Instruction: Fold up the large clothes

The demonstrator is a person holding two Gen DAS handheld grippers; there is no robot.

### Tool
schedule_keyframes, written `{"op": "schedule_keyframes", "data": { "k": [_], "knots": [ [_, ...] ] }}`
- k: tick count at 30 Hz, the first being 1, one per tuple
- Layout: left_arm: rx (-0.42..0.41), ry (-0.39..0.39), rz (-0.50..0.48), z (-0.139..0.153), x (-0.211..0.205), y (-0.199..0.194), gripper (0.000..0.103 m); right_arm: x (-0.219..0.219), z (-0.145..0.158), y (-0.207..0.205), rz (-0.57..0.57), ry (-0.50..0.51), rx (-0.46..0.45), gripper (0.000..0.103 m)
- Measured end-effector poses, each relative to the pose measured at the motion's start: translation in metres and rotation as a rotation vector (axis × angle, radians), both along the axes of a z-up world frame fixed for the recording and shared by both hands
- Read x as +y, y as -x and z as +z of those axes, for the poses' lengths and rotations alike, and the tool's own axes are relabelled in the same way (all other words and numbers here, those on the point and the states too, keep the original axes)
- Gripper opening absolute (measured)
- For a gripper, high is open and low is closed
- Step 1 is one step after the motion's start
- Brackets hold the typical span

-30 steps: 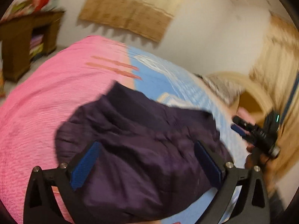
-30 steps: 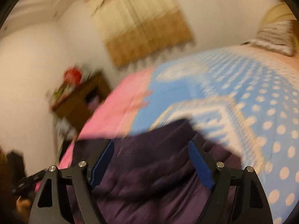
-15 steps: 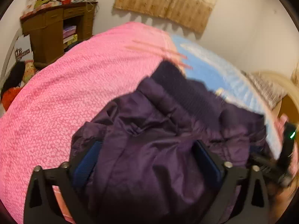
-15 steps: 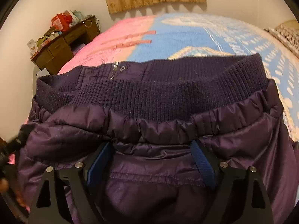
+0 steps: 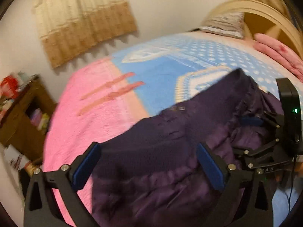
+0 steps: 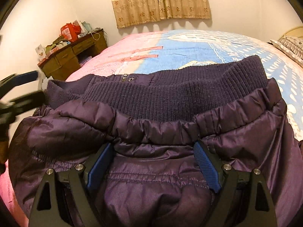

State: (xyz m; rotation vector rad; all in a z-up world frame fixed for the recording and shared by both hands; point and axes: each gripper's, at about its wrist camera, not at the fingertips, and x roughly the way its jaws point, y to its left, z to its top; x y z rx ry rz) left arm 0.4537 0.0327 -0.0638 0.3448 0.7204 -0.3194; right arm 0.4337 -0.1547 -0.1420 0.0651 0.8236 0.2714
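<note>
Jacket (image 6: 170, 124) first: a dark purple padded one, lying bunched on the bed (image 5: 90, 124), partly on the pink cover and partly on the blue dotted one. We hold a pair of tongs in each hand and both pairs point down at it.

Our right tongs (image 6: 154, 167) stand wide, blue pads apart, and shiny padded cloth bulges up between them. We cannot see the pads pressing on that cloth, so we read this as a loose straddle and not a grip. Just beyond the pads runs a gathered seam, and past it the ribbed knit band (image 6: 189, 87), which stretches from left to right across the view. That band is the jacket's long edge as we see it, and it lies crosswise to the way these tongs point.

Our left tongs (image 5: 149, 167) are wide too, hanging over the near left part of the jacket with nothing held. The picture is blurred there, so we cannot tell whether they touch the cloth. From this side the right tongs show at the far right edge, down on the jacket.

We judge the right hand the nearer one to a usable edge. The coming move turns on that band: a grip on it at each end, one hand per side.
</note>
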Motion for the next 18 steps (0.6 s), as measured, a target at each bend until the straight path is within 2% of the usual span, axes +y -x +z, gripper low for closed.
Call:
{"op": "schedule_keyframes", "data": {
  "k": [3, 4, 5, 6, 8, 9, 10, 11, 12, 13, 15, 18],
  "knots": [
    [0.101, 0.044, -0.059, -0.015, -0.005, -0.012, 0.095, -0.01, 0.0, 0.007, 0.024, -0.052, -0.024, 0.088],
    [0.133, 0.051, -0.064, -0.02, -0.006, -0.015, 0.086, -0.016, -0.001, 0.012, 0.033, -0.081, -0.033, 0.088],
    [0.155, 0.056, -0.064, -0.028, -0.004, -0.015, 0.085, -0.022, 0.0, 0.016, 0.042, -0.118, -0.042, 0.088],
    [0.154, 0.066, -0.065, -0.028, -0.005, -0.012, 0.085, -0.025, 0.001, 0.019, 0.052, -0.143, -0.049, 0.088],
    [0.133, 0.117, -0.077, -0.028, 0.0, -0.001, 0.076, -0.029, 0.0, 0.023, 0.065, -0.173, -0.059, 0.088],
    [0.128, 0.13, -0.078, -0.024, 0.004, 0.009, 0.066, -0.029, 0.0, 0.025, 0.067, -0.179, -0.064, 0.088],
    [0.121, 0.166, -0.081, -0.022, 0.013, 0.016, 0.052, -0.029, 0.0, 0.026, 0.069, -0.182, -0.069, 0.088],
    [0.117, 0.184, -0.081, -0.022, 0.013, 0.017, 0.045, -0.028, 0.0, 0.027, 0.069, -0.184, -0.073, 0.088],
    [0.108, 0.203, -0.082, -0.021, 0.015, 0.018, 0.025, -0.028, 0.0, 0.027, 0.07, -0.187, -0.076, 0.088],
    [0.105, 0.212, -0.074, -0.023, 0.021, 0.021, 0.012, -0.028, 0.0, 0.027, 0.073, -0.189, -0.08, 0.088],
    [0.111, 0.245, -0.07, -0.026, 0.027, 0.023, 0.012, -0.026, 0.0, 0.024, 0.076, -0.198, -0.083, 0.088],
    [0.067, 0.242, -0.066, -0.024, 0.024, 0.025, 0.014, -0.031, 0.0, 0.025, 0.078, -0.207, -0.088, 0.088]
  ]
}}
